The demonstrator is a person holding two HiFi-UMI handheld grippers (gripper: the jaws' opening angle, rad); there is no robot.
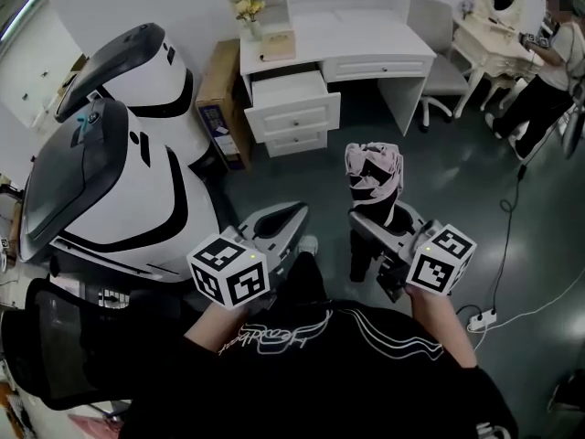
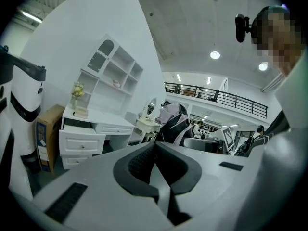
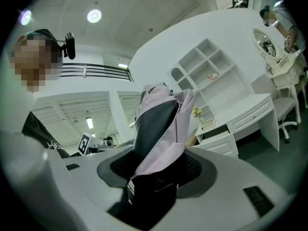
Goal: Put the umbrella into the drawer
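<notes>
Umbrella [image 1: 373, 179] is clamped in the right claw [image 1: 382, 225], its long axis pointing out along the jaws. The open drawer [image 1: 289, 88] lies well ahead and leftward. The left claw [image 1: 277, 224] is closed and empty.

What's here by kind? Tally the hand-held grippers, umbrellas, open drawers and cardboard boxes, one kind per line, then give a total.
hand-held grippers: 2 (left hand-held gripper, right hand-held gripper)
umbrella: 1
open drawer: 1
cardboard box: 1
Total: 5
</notes>
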